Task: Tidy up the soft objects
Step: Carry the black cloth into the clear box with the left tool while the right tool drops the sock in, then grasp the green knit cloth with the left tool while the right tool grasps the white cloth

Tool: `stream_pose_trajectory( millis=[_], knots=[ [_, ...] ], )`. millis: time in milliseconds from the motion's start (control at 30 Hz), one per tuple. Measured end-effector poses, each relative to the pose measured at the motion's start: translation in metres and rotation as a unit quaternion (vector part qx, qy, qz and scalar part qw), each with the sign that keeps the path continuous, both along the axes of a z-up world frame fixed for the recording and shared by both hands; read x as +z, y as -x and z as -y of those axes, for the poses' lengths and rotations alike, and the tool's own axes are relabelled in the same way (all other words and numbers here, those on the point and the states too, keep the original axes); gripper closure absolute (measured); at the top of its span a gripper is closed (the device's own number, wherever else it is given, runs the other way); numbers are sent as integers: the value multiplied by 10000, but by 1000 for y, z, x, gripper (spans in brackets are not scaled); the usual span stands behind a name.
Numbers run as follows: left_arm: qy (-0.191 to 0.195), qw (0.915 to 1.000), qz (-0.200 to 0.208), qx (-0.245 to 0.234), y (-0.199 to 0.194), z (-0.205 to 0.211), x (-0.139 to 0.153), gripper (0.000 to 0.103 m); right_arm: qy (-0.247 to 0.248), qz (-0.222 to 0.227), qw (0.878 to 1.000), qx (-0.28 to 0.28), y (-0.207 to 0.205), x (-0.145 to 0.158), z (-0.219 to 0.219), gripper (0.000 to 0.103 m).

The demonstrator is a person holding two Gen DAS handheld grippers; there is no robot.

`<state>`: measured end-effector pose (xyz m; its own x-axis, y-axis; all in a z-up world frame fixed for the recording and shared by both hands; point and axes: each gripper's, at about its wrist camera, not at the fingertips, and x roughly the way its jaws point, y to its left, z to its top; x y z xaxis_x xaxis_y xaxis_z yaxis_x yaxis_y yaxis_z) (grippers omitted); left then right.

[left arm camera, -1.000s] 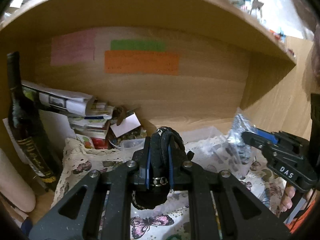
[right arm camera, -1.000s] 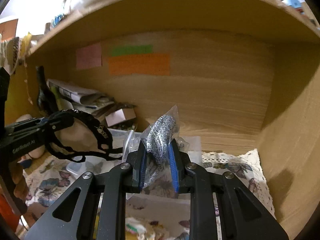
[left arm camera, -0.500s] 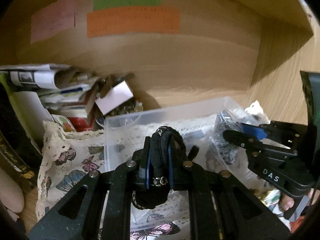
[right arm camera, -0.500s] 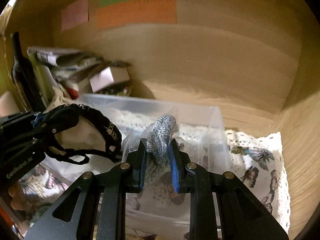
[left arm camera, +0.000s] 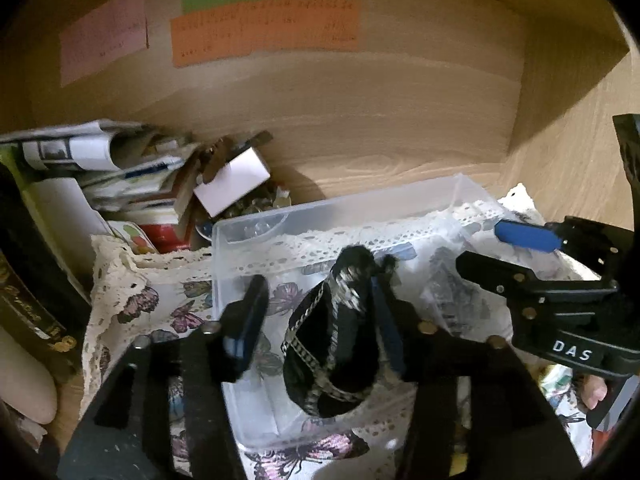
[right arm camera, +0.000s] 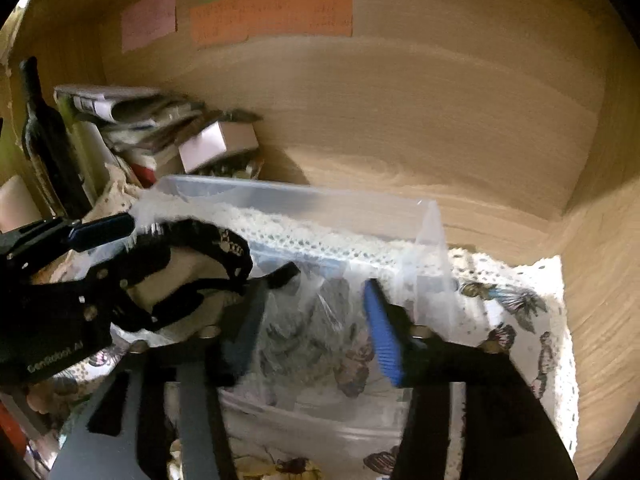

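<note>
Two tools hang over a clear plastic bin (left arm camera: 256, 228) on a shelf lined with a butterfly-print cloth (left arm camera: 132, 300). The left tool (left arm camera: 320, 316) has its fingers spread wide apart. A black trimmed strap (left arm camera: 332, 344) hangs between them, lying against the right finger and well clear of the left one, its long axis running away from the tool, its lower loop dangling over the bin floor. The right tool (right arm camera: 316, 316) is also spread apart. Just ahead of and below it, between the fingers, a clear bag of grey patterned fabric (right arm camera: 320, 320) sits inside the bin; whether either finger touches the bag cannot be told. Each tool is nearest its own item: the strap lies to the left of the right tool, the bag to the right of the left tool. Half a second ago both tools were clamped shut, the left on the strap and the right on the bag. Both have since opened, and both sit lower over the bin.
</note>
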<state>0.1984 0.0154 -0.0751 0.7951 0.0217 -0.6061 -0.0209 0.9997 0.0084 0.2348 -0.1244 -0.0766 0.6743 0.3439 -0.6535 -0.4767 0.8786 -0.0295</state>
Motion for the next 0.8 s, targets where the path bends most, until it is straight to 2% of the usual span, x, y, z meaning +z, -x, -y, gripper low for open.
stream_pose_trajectory(
  millis=[100,267,367,600,800],
  knots=[
    [77,9998,203,-14,14,-1,13,29,-115,201,9997,-17,11,13,6,40],
    [73,9983,575,-65,41,0,35,13,-336,583,9977,-31,37,36,19,25],
    [30,9969,778,-141,60,0,46,4,-415,830,9957,0,57,48,26,21],
    [-7,9947,964,-355,101,6,53,1,-423,1269,9910,108,105,57,31,17],
    [54,9955,830,-460,128,12,41,1,-476,1210,9913,188,134,44,37,17]
  ],
)
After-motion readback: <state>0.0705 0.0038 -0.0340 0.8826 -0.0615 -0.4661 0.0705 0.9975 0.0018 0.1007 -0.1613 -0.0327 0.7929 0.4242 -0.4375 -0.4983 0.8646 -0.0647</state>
